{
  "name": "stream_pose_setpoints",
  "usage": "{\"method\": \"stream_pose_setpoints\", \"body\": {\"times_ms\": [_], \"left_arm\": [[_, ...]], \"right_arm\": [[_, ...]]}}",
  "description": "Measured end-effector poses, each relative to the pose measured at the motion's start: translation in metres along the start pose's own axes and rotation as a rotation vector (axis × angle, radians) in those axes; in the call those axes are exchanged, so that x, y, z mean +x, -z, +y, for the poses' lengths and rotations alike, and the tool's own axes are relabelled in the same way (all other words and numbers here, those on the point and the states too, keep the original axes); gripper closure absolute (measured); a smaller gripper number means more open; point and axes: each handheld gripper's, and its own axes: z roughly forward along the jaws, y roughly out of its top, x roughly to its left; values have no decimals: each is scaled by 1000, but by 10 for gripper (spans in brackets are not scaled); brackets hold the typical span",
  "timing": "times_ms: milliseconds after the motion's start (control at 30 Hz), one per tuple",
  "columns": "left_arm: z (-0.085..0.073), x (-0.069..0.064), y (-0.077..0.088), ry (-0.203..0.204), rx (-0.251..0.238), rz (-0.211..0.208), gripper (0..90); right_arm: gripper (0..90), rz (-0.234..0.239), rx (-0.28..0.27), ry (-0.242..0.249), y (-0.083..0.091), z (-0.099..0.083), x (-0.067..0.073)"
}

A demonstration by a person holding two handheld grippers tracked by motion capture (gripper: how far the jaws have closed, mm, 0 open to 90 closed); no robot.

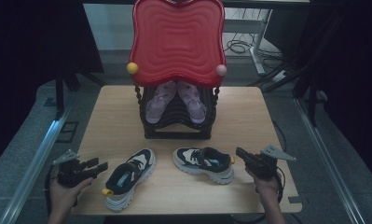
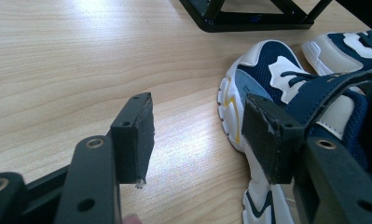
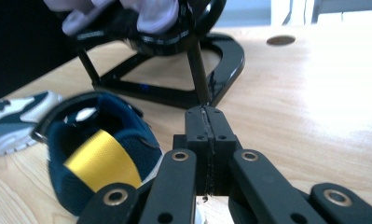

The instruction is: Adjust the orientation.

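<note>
Left tongs stand wide open and empty just beside the left sneaker, whose white sole edge sits by one pad in the left gripper view, bare wooden surface between the pads. Right tongs are pressed shut on nothing, close behind the right sneaker; the right gripper view shows its yellow heel tab and the black rack ahead, with open surface alongside
</note>
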Motion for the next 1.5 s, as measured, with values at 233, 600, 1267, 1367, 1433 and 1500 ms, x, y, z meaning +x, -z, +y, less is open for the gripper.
{"method": "stream_pose_setpoints", "body": {"times_ms": [233, 600, 1267, 1367, 1433, 1500], "left_arm": [[0, 1, 0, 2, -4, 1, 437], [0, 1, 1, 2, -3, 3, 438], [-1, 7, 5, 13, -12, 6, 437], [-1, 9, 7, 19, -11, 8, 436], [0, 9, 7, 20, -15, 8, 434], [0, 9, 7, 20, -14, 7, 434]], "right_arm": [[900, 28, 34, 26, -11, -2, -1], [900, 48, 61, 40, -16, -6, 3], [900, 79, 83, 97, -17, -15, 8], [900, 81, 87, 109, -13, -18, 14], [900, 80, 93, 114, -10, -19, 17], [900, 84, 93, 112, -6, -22, 20]]}}
